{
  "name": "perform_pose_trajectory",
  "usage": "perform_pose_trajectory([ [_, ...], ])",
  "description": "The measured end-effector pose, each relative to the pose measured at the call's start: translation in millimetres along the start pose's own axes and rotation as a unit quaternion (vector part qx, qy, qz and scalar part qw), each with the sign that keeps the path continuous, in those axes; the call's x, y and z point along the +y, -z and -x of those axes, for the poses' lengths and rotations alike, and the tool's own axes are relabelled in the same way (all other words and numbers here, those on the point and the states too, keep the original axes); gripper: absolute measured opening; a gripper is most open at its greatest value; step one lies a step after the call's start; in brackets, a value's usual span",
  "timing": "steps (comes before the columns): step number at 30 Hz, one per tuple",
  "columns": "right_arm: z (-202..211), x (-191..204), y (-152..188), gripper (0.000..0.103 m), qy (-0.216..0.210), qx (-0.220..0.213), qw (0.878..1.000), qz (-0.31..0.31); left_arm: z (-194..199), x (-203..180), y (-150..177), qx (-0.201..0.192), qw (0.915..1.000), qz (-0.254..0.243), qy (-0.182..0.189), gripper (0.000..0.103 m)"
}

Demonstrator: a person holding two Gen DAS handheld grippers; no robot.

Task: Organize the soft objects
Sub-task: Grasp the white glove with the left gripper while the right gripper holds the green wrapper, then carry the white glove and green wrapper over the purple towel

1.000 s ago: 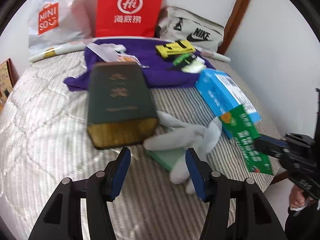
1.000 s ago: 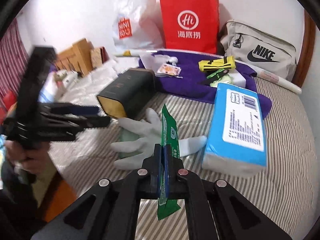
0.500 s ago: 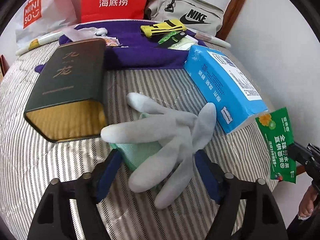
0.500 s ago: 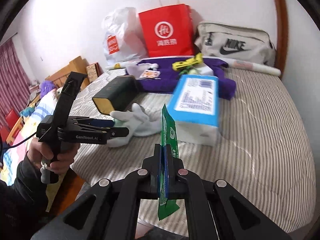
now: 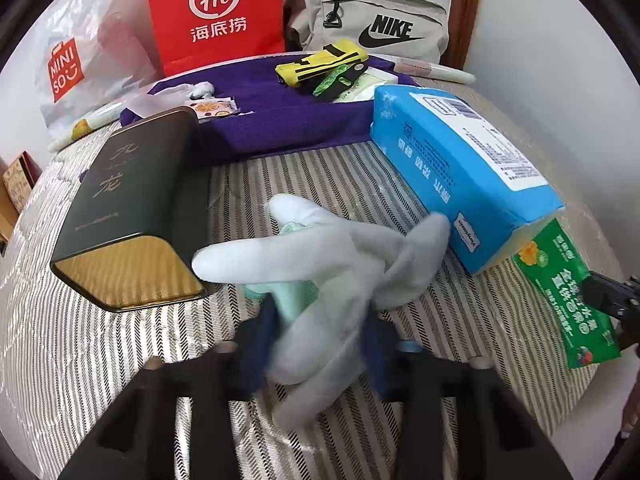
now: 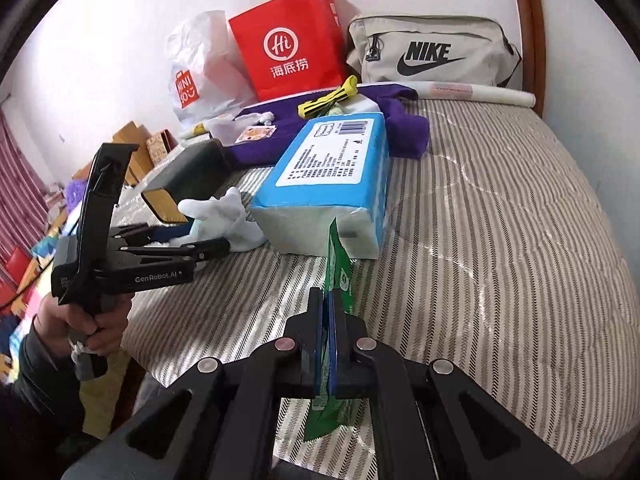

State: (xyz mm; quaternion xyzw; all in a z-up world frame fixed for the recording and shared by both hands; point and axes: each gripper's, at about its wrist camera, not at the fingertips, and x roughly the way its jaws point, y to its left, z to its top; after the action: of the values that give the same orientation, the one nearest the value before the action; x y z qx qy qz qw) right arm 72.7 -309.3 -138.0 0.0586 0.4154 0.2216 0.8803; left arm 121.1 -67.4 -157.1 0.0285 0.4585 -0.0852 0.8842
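A pale grey glove (image 5: pixel 332 280) lies bunched on the striped bed, over a mint green item (image 5: pixel 294 294). My left gripper (image 5: pixel 320 340) has its blue pads on either side of the glove and looks closed on it; it also shows in the right wrist view (image 6: pixel 188 240). My right gripper (image 6: pixel 328 328) is shut on a green snack packet (image 6: pixel 338 276), held above the bed's near edge. The packet also shows in the left wrist view (image 5: pixel 564 292).
A blue tissue pack (image 5: pixel 460 172) lies right of the glove, a dark green tin box (image 5: pixel 128 204) left of it. A purple cloth (image 5: pixel 280 120) with small items, a red paper bag (image 5: pixel 216 12), a Miniso bag (image 5: pixel 80 48) and a Nike bag (image 5: pixel 376 28) are behind.
My left gripper has moved forward and closed around the glove, which now bunches between the pads. My right gripper has drawn back toward the bed's edge with the packet.
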Motion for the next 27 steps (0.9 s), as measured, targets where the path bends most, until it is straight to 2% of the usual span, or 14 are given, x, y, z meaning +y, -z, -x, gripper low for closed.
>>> perform_pose_trajectory([
  [2,-5,3,0,0.005,0.009,0.008,1.000,0.008,1,3,1,0.001,1.0000,0.000,0.009,0.023],
  [7,-20,1,5,0.005,0.023,0.029,0.999,0.006,17,13,11,-0.007,0.9991,0.012,0.039,0.020],
  [13,-6,9,7,0.004,0.001,0.011,1.000,0.012,46,22,20,-0.039,0.9979,0.020,0.047,0.020],
  [19,19,26,1,0.004,-0.009,-0.017,0.999,0.027,74,33,24,-0.067,0.9964,0.036,0.038,0.020],
  [27,34,41,-15,0.004,-0.003,-0.039,0.998,0.041,97,54,20,-0.084,0.9942,0.061,0.030,0.020],
])
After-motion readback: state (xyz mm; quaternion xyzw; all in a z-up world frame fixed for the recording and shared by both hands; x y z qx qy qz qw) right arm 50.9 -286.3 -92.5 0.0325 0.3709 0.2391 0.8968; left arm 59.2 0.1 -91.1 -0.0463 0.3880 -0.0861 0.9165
